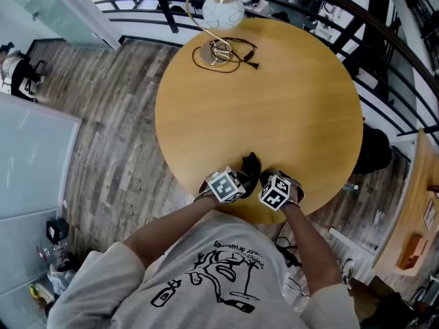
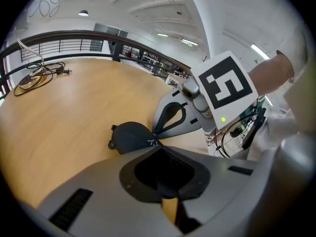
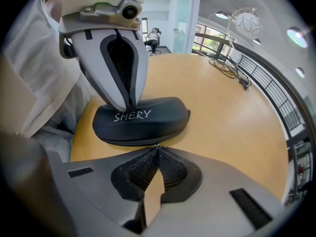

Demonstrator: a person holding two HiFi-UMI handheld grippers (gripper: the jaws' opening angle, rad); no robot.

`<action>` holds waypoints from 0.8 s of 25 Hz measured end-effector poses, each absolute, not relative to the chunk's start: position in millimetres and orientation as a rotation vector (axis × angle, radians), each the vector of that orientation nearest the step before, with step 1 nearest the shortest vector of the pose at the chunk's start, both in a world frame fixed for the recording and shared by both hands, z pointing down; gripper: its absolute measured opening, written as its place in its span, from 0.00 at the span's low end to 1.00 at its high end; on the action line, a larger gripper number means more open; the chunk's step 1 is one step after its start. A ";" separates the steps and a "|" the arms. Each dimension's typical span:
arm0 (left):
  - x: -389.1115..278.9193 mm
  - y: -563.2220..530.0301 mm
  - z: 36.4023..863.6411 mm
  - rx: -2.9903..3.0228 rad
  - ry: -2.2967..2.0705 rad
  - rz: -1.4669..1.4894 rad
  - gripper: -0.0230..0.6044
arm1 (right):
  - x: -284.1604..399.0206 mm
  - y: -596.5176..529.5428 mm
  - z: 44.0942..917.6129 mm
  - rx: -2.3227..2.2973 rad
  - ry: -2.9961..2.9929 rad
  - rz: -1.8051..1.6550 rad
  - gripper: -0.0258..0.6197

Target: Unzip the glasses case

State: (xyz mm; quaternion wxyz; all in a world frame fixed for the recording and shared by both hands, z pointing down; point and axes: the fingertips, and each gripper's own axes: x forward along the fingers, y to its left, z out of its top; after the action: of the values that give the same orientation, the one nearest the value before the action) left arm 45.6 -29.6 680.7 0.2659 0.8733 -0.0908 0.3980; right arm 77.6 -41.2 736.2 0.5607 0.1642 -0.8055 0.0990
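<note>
A black zipped glasses case [image 3: 143, 121], printed SHERY, lies at the near edge of the round wooden table [image 1: 274, 101]. In the right gripper view my left gripper [image 3: 131, 107] comes down from above, shut, with its tips pressed on the case's lid. My right gripper [image 3: 157, 147] is shut at the case's zip line, with a small metal zipper pull [image 3: 157, 145] pinched at its tips. From the head view the case [image 1: 251, 163] shows just beyond the two marker cubes. The left gripper view shows the case [image 2: 129, 136] end-on, and the right gripper [image 2: 154, 140] meets it from the right.
At the far side of the table stand a white globe lamp [image 1: 221, 11] and its coiled black cable [image 1: 233, 52]. The table's near edge [image 1: 260, 218] lies right under the grippers, against the person's body. A curved railing [image 1: 384, 40] runs round behind.
</note>
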 end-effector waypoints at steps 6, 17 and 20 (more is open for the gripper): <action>45.7 -29.2 680.1 2.353 -0.248 1.070 0.05 | 79.4 -53.8 737.7 0.354 -1.878 0.179 0.08; 46.0 -30.3 680.2 2.342 -0.259 1.056 0.05 | 80.1 -77.2 739.6 0.282 -1.850 0.070 0.08; 45.7 -30.1 679.5 2.339 -0.260 1.053 0.05 | 78.4 -82.6 739.3 0.257 -1.842 0.038 0.08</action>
State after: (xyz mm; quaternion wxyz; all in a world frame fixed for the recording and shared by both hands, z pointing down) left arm 45.7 -30.1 679.5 0.2781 0.8714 -0.0968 0.3924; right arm 78.4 -82.6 739.3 0.5978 0.1108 -0.7938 0.0166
